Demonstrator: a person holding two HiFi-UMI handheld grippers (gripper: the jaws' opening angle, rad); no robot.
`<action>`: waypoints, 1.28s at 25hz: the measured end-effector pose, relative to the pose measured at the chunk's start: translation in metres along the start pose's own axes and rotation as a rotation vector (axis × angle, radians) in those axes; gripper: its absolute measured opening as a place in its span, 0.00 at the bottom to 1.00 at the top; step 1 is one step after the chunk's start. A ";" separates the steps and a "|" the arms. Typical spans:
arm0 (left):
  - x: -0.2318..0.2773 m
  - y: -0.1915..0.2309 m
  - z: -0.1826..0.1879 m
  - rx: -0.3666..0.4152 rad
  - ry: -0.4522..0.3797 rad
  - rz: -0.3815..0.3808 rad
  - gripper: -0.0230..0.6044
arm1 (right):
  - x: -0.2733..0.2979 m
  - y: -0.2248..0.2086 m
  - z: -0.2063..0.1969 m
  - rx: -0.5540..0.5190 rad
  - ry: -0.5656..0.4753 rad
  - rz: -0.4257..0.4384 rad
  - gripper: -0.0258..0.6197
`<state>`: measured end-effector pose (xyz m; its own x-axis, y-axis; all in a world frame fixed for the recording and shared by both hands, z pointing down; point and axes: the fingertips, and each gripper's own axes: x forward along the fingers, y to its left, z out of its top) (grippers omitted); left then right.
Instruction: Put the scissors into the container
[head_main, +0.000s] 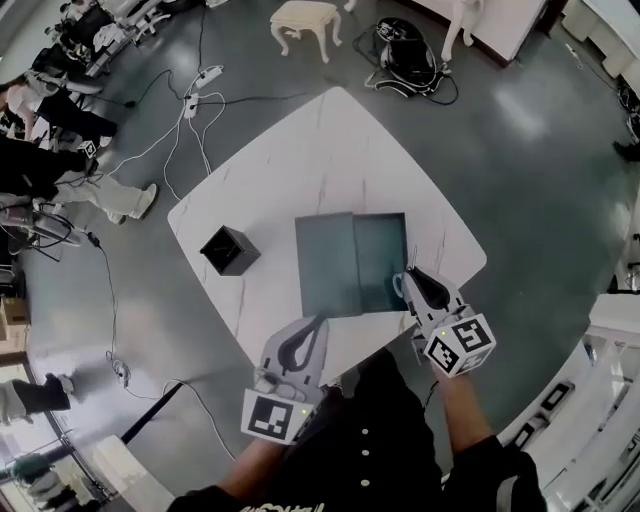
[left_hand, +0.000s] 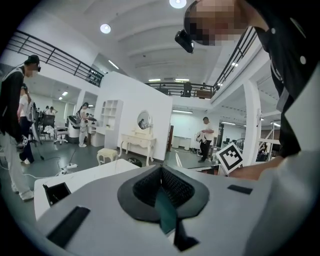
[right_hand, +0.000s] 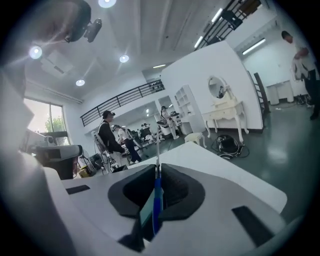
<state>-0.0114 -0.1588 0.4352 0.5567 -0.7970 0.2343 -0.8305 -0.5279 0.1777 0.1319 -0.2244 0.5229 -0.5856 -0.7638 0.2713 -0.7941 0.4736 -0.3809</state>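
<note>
Sitting pinched in right claw (right_hand: 157, 175): scissors (right_hand: 155, 207), blades poking fwd.

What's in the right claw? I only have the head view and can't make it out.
Observer: Blue-handled scissors, pinched edge-on in the right claw, with the blade poking out past the tips.
Operator: And the left one, holding anything?
Observer: The left claw has its tips together. Some teal shows in the gap behind them, maybe just the mat underneath; can't tell.
</note>
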 end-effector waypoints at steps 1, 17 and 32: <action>0.002 0.000 -0.004 -0.006 0.009 0.002 0.08 | 0.007 -0.005 -0.007 0.026 0.021 0.005 0.11; 0.028 0.018 -0.049 -0.101 0.131 0.068 0.08 | 0.083 -0.038 -0.103 0.343 0.330 -0.015 0.11; 0.040 0.025 -0.076 -0.144 0.175 0.102 0.08 | 0.109 -0.045 -0.161 0.499 0.543 -0.044 0.12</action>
<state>-0.0085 -0.1811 0.5218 0.4756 -0.7744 0.4174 -0.8782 -0.3905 0.2762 0.0776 -0.2580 0.7122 -0.6557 -0.3918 0.6454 -0.7260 0.0925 -0.6814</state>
